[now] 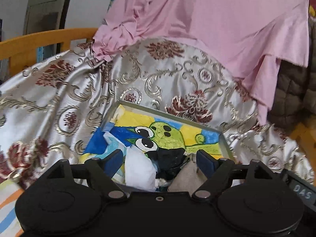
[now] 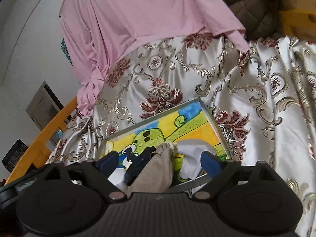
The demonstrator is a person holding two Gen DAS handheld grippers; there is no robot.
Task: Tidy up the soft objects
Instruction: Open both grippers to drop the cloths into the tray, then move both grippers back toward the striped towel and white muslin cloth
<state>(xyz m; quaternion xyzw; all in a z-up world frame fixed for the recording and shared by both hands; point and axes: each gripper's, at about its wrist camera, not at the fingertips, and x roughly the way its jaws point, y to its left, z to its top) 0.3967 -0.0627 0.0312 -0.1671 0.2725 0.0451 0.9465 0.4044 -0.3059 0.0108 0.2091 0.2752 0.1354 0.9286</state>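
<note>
- The left gripper (image 1: 159, 161) hangs over the near end of a shallow grey-rimmed tray (image 1: 225, 144), its blue-padded jaws spread wide apart with nothing clamped between them.
- Between and just beyond those jaws lie three soft pieces: a white piece (image 1: 139, 169) on the left, a dark navy piece (image 1: 170, 158) in the middle, and a beige piece (image 1: 186, 175) on the right.
- The tray's floor carries a bright painted picture (image 1: 167, 136) (a green cartoon creature with big eyes on yellow and blue), and the soft pieces lie on its near part.
- The right gripper (image 2: 160, 163) also hovers over the tray (image 2: 214, 122), jaws parted; the soft pieces sit in the gap, but no pad visibly presses any of them.
- In the right wrist view the beige piece (image 2: 156, 171) shows as a small drawstring pouch with a gathered top, lying between the dark navy piece (image 2: 139, 164) to its left and the white piece (image 2: 192, 154) to its right, touching both.
- The tray rests on a shiny cream bedcover (image 1: 59, 102) with maroon flowers and gold scrolls.
- A pink cloth (image 1: 207, 23) drapes over the far side of the bedcover.
- A quilted brown garment (image 1: 292, 98) sits at the far right, and an orange wooden bed rail (image 1: 39, 39) runs along the far left.
</note>
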